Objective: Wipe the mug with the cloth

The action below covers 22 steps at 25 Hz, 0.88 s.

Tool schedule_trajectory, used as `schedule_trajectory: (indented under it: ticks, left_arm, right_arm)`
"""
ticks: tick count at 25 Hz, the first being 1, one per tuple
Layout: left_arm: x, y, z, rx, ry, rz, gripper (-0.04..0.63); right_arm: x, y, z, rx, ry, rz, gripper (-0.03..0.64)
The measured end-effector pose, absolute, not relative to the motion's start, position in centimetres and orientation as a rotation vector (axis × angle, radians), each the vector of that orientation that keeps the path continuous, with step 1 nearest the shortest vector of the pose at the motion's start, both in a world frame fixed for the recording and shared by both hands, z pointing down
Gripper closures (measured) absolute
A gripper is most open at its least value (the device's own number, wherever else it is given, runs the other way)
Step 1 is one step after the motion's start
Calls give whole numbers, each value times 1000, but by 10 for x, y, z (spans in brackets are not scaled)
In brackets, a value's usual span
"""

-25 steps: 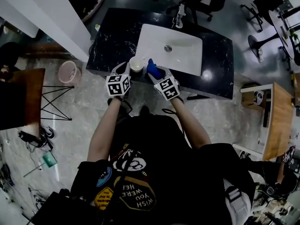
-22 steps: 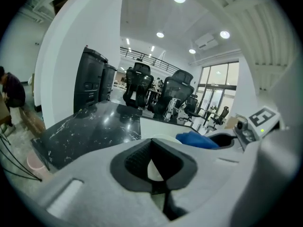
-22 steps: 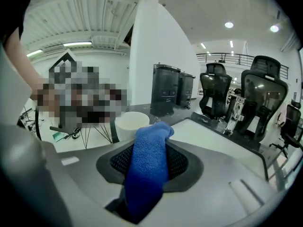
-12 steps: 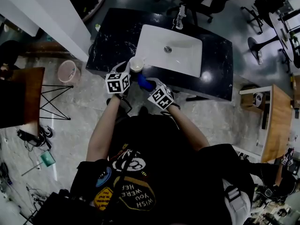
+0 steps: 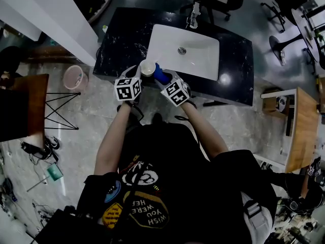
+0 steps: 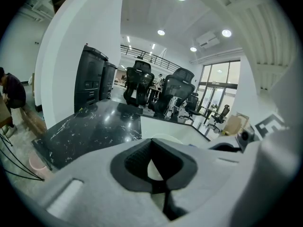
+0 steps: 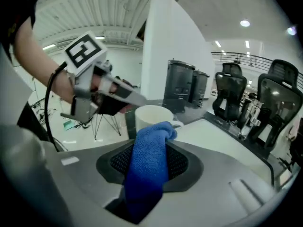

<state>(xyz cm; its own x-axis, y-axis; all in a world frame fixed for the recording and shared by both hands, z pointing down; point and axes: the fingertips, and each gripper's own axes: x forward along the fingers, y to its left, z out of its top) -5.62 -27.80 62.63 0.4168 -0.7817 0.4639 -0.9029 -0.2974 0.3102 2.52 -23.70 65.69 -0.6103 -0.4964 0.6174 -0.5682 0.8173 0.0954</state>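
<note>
One white mug (image 5: 148,68) sits upright, mouth open to our head camera, over the front strip of the black marble counter (image 5: 119,44), just beside the near left corner of the white basin (image 5: 190,60). Our left gripper (image 5: 138,74) is clenched on the mug. In the left gripper view its pale wall (image 6: 152,167) shows between the dark pads, though we cannot quite tell whether they bite the rim or the handle. The blue cloth (image 5: 161,75) touches the mug's right side. It is pinched in our right gripper (image 5: 167,81), whose jaws are closed on its middle. A folded end sticks out past them and, in the right gripper view, rests against the mug (image 7: 154,115). A tap (image 5: 192,18) stands at the basin's far edge, and dark office chairs (image 6: 139,79) stand beyond the counter.
</note>
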Motion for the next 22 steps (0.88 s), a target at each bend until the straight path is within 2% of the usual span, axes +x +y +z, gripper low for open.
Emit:
schedule_trajectory:
  ticks: [6,14,22]
  left_arm:
    - [-56,-277,626,2122,-1435,269,591]
    - [-56,-278,626,2124,-1427,286,591]
    - [-58,-277,626,2108,-1446,280,591]
  right_arm:
    - [16,-184,687,622,-2379,215,469]
    - [47,-272,644,916,-2379,277,469]
    - [6,-165,696,442,-2382,218,469]
